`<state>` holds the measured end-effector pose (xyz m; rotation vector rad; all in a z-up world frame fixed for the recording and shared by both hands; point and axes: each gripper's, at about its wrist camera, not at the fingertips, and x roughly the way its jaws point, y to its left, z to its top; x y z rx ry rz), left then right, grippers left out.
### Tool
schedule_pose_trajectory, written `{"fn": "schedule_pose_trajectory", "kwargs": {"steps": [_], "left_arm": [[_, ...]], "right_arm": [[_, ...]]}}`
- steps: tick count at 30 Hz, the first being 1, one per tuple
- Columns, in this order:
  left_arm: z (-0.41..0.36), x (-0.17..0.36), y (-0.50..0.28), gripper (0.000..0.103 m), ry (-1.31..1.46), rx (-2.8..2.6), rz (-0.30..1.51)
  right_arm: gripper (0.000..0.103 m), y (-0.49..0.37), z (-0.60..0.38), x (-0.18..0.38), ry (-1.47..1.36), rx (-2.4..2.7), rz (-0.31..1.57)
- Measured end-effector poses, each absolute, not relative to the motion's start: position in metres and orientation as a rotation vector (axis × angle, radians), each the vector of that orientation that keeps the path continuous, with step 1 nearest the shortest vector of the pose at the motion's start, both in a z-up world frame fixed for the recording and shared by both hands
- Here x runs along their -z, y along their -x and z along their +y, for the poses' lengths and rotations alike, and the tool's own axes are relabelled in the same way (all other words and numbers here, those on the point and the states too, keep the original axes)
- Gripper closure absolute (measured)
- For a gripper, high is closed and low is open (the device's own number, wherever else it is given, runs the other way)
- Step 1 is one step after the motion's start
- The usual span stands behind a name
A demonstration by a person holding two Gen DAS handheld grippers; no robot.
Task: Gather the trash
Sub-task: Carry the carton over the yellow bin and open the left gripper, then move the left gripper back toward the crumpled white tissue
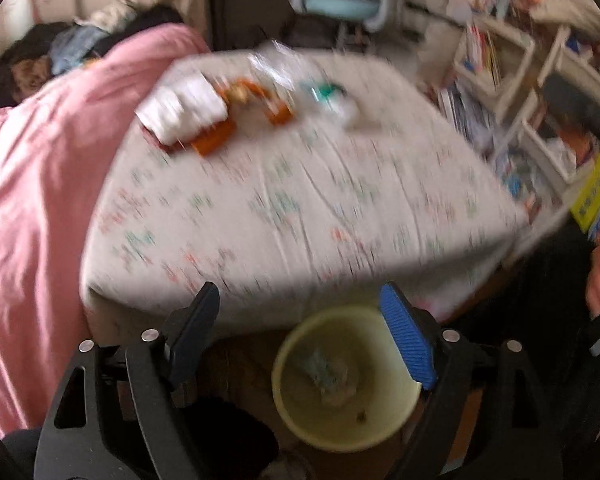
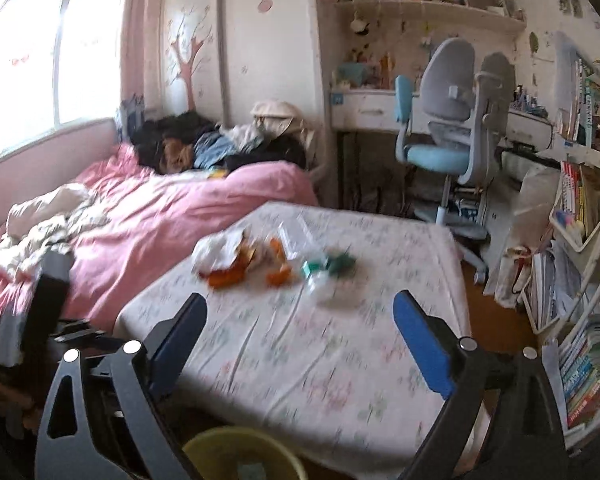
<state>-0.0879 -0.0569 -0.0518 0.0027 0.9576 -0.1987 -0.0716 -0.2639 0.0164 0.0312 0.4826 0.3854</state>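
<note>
Trash (image 2: 276,258) lay heaped at the table's (image 2: 340,360) far side, well apart from the yellow bin (image 1: 346,378) below its near edge, while both grippers, left (image 1: 300,336) and right (image 2: 300,344), hung wide open and empty, so reaching out for another piece seemingly came next.

The right hand-held gripper (image 2: 300,344) hangs over the near part of the table (image 2: 292,360), its blue-padded jaws spread wide with nothing between them, and a yellow bin (image 2: 204,446) shows just below the table's near edge. Toward the table's far edge lies a blurred cluster of trash: a white crumpled wrapper (image 2: 220,246) at the left, orange packets (image 2: 236,274) beside it, clear plastic (image 2: 296,232) behind, and a green-and-white piece (image 2: 328,266) at the right. A pink bed (image 2: 160,216) borders the table's left edge, and a blue desk chair (image 2: 440,156) stands beyond its far right corner.
</note>
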Motion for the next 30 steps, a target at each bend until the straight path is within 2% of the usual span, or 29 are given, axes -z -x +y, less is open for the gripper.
{"fn": "schedule_pose_trajectory", "kwargs": {"steps": [7, 14, 19, 30], "left_arm": [[-0.020, 0.011, 0.041, 0.020, 0.061, 0.055, 0.820], [0.021, -0.004, -0.017, 0.020, 0.145, -0.056, 0.792], [0.018, -0.010, -0.047, 0.020, 0.070, -0.076, 0.768], [0.009, -0.001, -0.049, 0.020, 0.066, -0.046, 0.797]], "right_arm": [[0.012, 0.020, -0.265, -0.003, -0.133, -0.351, 0.508], [0.012, -0.010, -0.254, 0.002, -0.153, -0.347, 0.535], [0.012, -0.014, -0.242, 0.007, -0.161, -0.385, 0.574], [0.012, -0.005, -0.212, 0.007, -0.020, -0.453, 0.587]]}}
